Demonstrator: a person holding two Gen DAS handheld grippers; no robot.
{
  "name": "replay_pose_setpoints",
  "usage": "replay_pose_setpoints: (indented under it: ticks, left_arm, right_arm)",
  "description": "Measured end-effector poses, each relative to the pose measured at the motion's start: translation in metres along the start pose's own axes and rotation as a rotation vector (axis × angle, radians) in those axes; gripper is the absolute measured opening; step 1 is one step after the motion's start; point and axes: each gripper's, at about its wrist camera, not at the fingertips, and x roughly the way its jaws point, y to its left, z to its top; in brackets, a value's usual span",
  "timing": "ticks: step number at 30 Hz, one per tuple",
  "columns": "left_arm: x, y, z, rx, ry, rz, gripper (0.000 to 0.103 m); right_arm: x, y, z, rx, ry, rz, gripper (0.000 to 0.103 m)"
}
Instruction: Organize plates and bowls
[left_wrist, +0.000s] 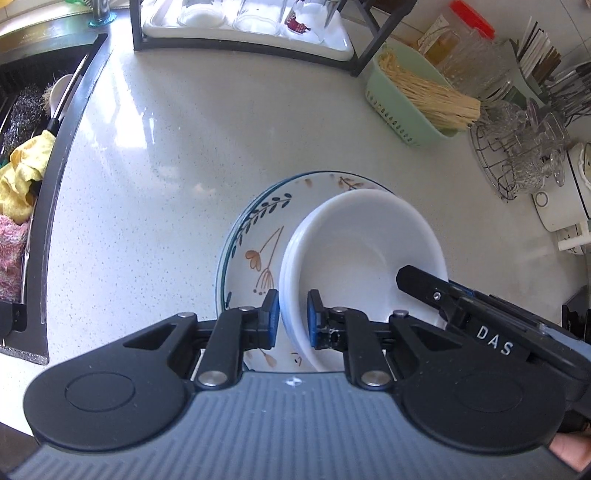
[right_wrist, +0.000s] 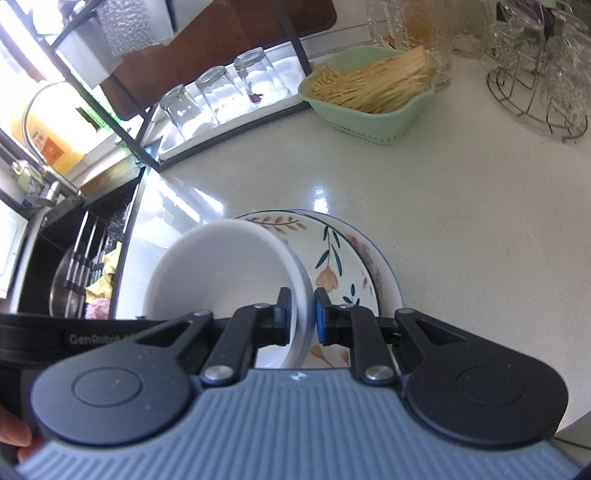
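I had both tools clamped on the stack of white bowls (left_wrist: 354, 254), 1 on each side of the rim. In the left wrist view the left tool (left_wrist: 291, 317) was pinched narrow on the rim at the stack's 7 o'clock edge, blue pads either side of the wall. The right tool (left_wrist: 424, 291) came in from 4 o'clock in that view, its tip over the opposite rim. In the right wrist view the right tool (right_wrist: 302, 317) was likewise drawn in tight on the bowls' (right_wrist: 229, 273) rim, 1 pad inside and 1 outside.

The bowls sat over the flowered plates (left_wrist: 255, 254), which lay flat on the pale worktop (left_wrist: 147, 184), the stack shifted toward the plates' 3 o'clock side. I could not tell whether the bowls rested on the plates or hung just above them. The green basket of sticks (left_wrist: 406, 92) stood at 1 o'clock, well apart, and the sink (left_wrist: 33, 147) lay at 9 o'clock.

I judged the step in hand to be setting the bowls onto the plates. The next move would call for confirming the stack was seated and level, then easing both tools apart together so the bowls did not tip or slide off-centre.
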Motion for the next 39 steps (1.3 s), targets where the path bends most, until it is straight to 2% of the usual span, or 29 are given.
replay_pose_setpoints:
  ticks: [1,3,5,7,11,21,27,34,39]
  left_arm:
    - [0.0,0.001,0.0,-0.003,-0.002,-0.002,0.017]
    - [-0.002,0.002,0.0,-0.002,-0.01,-0.004,0.026]
    - [-0.003,0.003,0.0,-0.005,-0.005,0.009,0.053]
    - [-0.013,0.003,0.0,-0.009,-0.035,0.012,0.057]
    - [-0.033,0.003,-0.002,-0.025,-0.098,0.033,0.058]
    - [-0.093,-0.011,-0.012,-0.031,-0.221,0.073,0.058]
    - [-0.142,-0.039,-0.024,0.029,-0.328,0.107,0.058]
    - [-0.202,-0.083,-0.06,0.055,-0.466,0.106,0.058]
    - [-0.238,-0.12,-0.102,0.065,-0.56,0.114,0.058]
  right_arm:
    - [0.0,0.0,0.0,-0.004,-0.003,0.001,0.017]
    - [0.0,0.003,-0.001,-0.019,-0.007,0.0,0.017]
    - [-0.002,0.004,-0.001,-0.015,-0.004,0.008,0.017]
    - [-0.006,0.006,0.0,-0.017,-0.011,0.018,0.017]
    - [-0.018,0.011,0.006,-0.05,-0.049,0.041,0.026]
    - [-0.068,0.012,0.019,-0.113,-0.152,0.076,0.026]
    - [-0.117,0.004,0.021,-0.119,-0.255,0.113,0.026]
    - [-0.184,-0.014,0.022,-0.157,-0.374,0.161,0.026]
    - [-0.228,-0.031,0.013,-0.201,-0.426,0.211,0.026]
